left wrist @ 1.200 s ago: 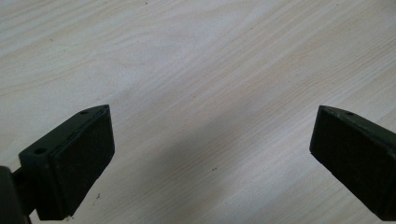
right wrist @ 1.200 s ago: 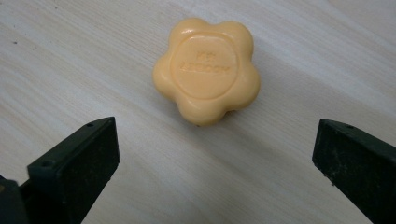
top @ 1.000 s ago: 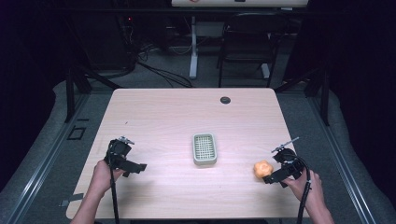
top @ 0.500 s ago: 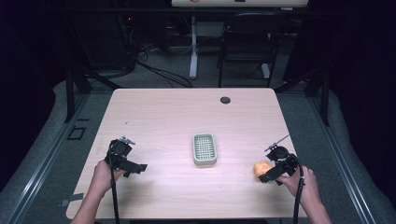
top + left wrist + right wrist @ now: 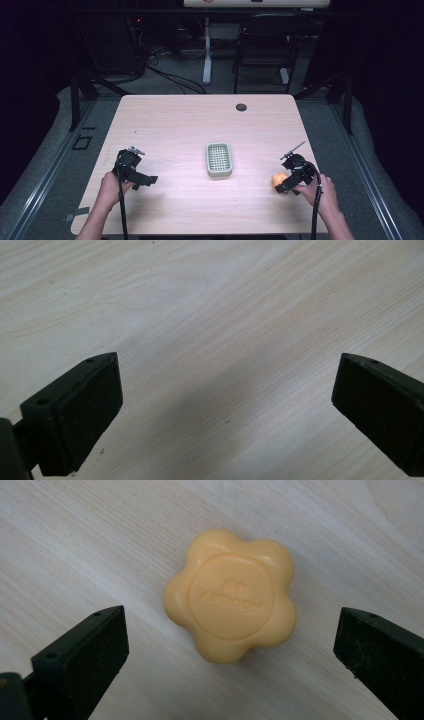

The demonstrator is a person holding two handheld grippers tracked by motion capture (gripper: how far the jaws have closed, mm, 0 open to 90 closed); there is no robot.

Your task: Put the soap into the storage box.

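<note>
Both grippers spread wide — right gripper [image 5: 230, 655] straddles the orange soap [image 5: 231, 609], its embossed lettering illegible

Both forearms are bare, with no sleeve in the high view. The left tool [image 5: 134, 170] is black, a blocky body with a small silvery fitting on top and a black cable trailing back along the forearm. The right tool [image 5: 292, 175] is black too, with a thin grey rod jutting from its top and its own black cable running down past the wrist. Seen from the cameras riding on them, each tool [image 5: 227, 400] ends in two matt black wedge-shaped jaws with flat inner faces and a small round screw hole near each tip [image 5: 230, 645].
</note>
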